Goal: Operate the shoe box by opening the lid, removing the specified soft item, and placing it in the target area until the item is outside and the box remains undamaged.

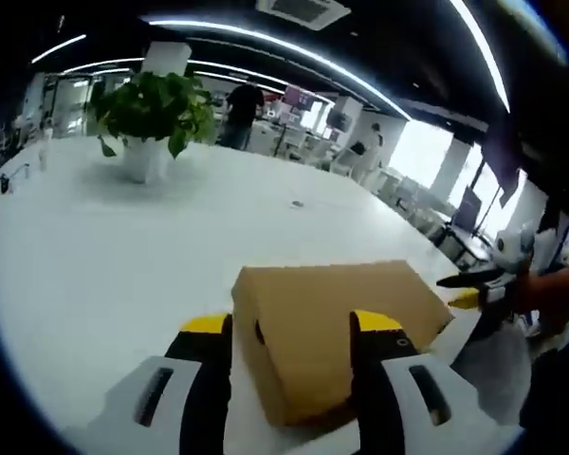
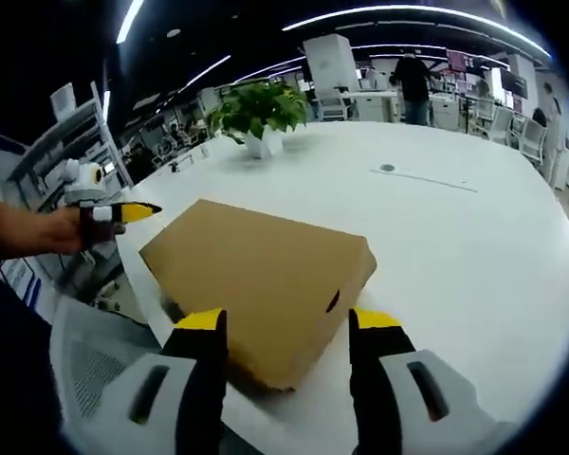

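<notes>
A brown cardboard shoe box point(image 1: 341, 318) lies on the white table point(image 1: 123, 256) with its lid down. In the left gripper view, my left gripper point(image 1: 291, 327) is open, its yellow-tipped jaws standing on either side of the box's near corner. My right gripper point(image 1: 469, 289), held by a hand, comes in from the right beyond the box's far end. In the right gripper view, the box point(image 2: 256, 270) lies just ahead. My right gripper point(image 2: 287, 322) is open, its jaws straddling the near corner. The left gripper point(image 2: 123, 213) shows at the left, held by a hand. No soft item is visible.
A potted green plant point(image 1: 152, 118) in a white pot stands far back on the table; the plant point(image 2: 261, 114) is also behind the box. A grey mesh chair point(image 2: 95, 370) sits by the table edge. A person point(image 1: 239, 114) stands far off among desks.
</notes>
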`<state>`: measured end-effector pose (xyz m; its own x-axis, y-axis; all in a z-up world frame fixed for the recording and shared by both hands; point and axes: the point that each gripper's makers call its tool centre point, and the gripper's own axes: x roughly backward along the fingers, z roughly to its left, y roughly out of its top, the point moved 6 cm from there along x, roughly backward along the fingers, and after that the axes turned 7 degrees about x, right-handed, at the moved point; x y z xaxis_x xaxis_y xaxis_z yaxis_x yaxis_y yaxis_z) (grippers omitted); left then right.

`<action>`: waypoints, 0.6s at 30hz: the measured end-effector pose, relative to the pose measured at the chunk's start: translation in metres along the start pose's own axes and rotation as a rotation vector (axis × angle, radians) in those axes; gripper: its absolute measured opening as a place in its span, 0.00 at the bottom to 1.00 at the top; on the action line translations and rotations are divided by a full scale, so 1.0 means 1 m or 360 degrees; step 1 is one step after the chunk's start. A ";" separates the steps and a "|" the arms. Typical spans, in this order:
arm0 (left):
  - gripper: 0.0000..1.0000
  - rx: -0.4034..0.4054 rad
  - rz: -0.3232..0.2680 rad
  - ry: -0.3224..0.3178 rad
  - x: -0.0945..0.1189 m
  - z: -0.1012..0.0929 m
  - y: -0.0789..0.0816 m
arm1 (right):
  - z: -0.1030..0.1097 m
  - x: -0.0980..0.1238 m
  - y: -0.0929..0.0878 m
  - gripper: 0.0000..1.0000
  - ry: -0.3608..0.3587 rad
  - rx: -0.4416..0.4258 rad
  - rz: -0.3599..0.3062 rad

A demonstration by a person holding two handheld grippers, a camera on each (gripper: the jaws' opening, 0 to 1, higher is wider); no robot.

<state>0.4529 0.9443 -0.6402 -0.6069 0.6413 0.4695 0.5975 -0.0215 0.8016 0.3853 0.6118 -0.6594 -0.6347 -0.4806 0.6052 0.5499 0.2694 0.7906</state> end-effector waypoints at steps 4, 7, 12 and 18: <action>0.44 -0.0178 0.0134 -0.0034 0.008 -0.005 -0.016 | 0.007 0.000 -0.016 0.45 0.0023 0.0058 0.0082; 0.40 -0.0315 0.0230 -0.0040 0.008 -0.007 -0.026 | 0.008 -0.004 -0.021 0.43 0.0024 0.0077 0.0113; 0.38 -0.0305 0.0272 -0.0055 0.004 -0.011 -0.037 | 0.002 -0.010 -0.024 0.40 0.0010 0.0075 0.0163; 0.33 -0.0324 0.0338 -0.0057 -0.003 -0.011 -0.046 | 0.005 -0.014 -0.026 0.38 0.0032 0.0092 0.0181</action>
<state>0.4216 0.9353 -0.6742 -0.4588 0.6324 0.6241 0.5894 -0.3090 0.7464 0.3766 0.6159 -0.6881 -0.5587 -0.4609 0.6895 0.5851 0.3702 0.7215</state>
